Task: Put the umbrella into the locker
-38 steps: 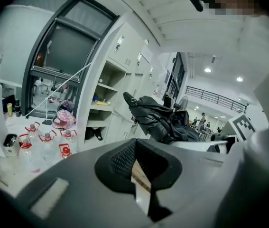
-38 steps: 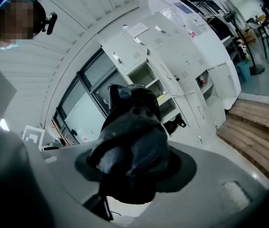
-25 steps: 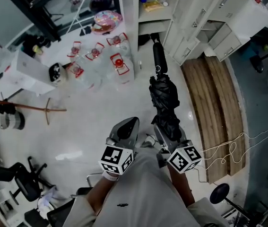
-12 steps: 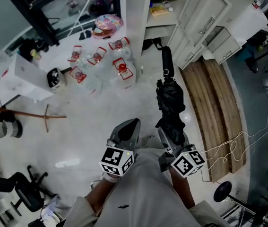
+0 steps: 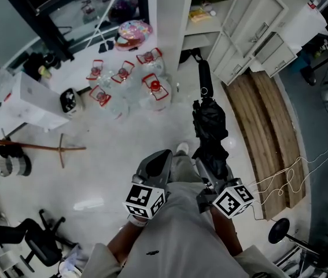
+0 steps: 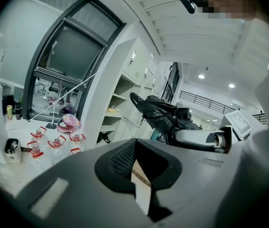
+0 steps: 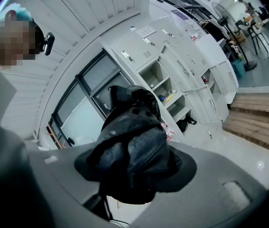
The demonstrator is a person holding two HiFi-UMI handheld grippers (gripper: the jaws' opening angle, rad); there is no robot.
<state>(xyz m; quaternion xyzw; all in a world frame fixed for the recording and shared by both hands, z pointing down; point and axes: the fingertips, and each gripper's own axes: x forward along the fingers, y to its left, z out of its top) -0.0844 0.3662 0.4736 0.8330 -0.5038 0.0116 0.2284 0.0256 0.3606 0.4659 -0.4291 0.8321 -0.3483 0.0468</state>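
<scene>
At the left of the head view stands a boxy white case [image 5: 28, 100]. Right of it, rounded clear plastic jugs [image 5: 155, 91] with red caps cluster on the glossy pale floor [image 5: 106, 149]. Lower centre, the left gripper [image 5: 159, 162], smooth grey and tapering to a point, has its ribbed black pads drawn together on nothing. Just right of it, the right gripper [image 5: 211, 165] is clamped on the umbrella [image 5: 210, 123], which is folded and black. Its cloth is crumpled into shiny, loose bunches, and its straight cylindrical handle points up the frame. The umbrella is held above the floor, short of the pale metal locker [image 5: 250, 16] at the upper right, where flat doors hang open. Ribbed wooden boards [image 5: 268, 126] lie at the right.
</scene>
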